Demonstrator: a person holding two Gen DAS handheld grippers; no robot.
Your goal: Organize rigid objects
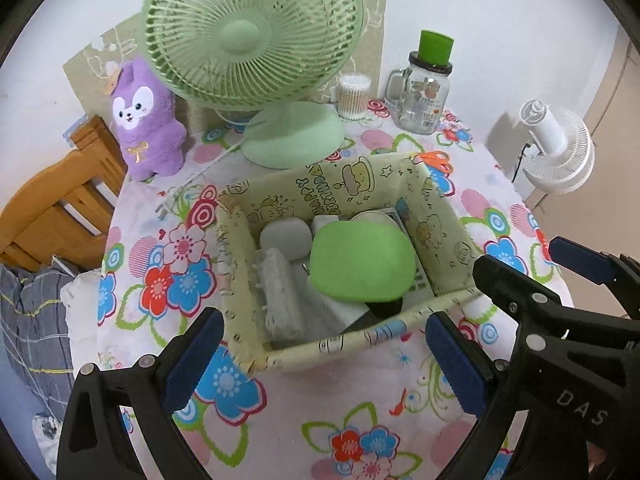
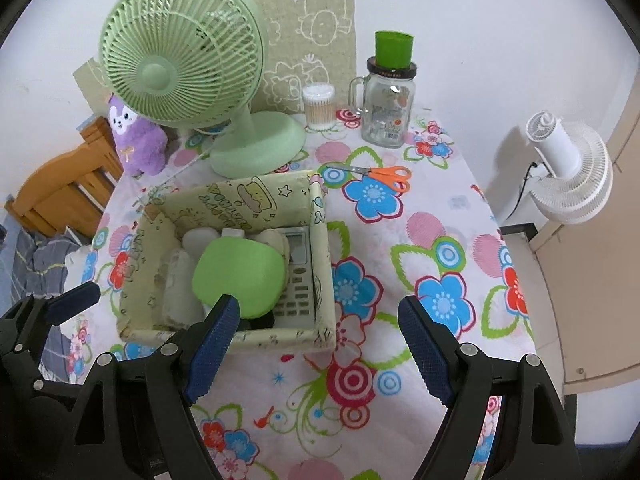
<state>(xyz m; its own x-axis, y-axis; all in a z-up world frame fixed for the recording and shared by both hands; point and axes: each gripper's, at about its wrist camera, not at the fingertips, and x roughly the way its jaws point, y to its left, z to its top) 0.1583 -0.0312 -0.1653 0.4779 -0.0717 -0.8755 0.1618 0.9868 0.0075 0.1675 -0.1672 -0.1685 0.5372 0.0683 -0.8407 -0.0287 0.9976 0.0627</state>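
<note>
A pale yellow cartoon-print box [image 1: 360, 178] [image 2: 325, 264] stands on the flowered table. Inside lie a green rounded case [image 1: 362, 264] [image 2: 240, 276], white cases [image 1: 286, 236], a clear plastic piece [image 1: 278, 292] and a remote control [image 2: 298, 276]. Orange-handled scissors [image 2: 380, 175] [image 1: 436, 160] lie beyond the box. My left gripper [image 1: 324, 356] is open and empty at the box's near wall. My right gripper [image 2: 320, 348] is open and empty just right of the box's near corner; it also shows in the left wrist view [image 1: 516, 268].
A green desk fan [image 1: 256, 40] [image 2: 180, 52], a purple plush [image 1: 146, 116], a cotton swab tub [image 2: 318, 106] and a glass jar with a green cup on top [image 2: 388, 104] stand at the back. A white fan [image 2: 568, 168] is at the right, a wooden chair [image 1: 52, 208] at the left.
</note>
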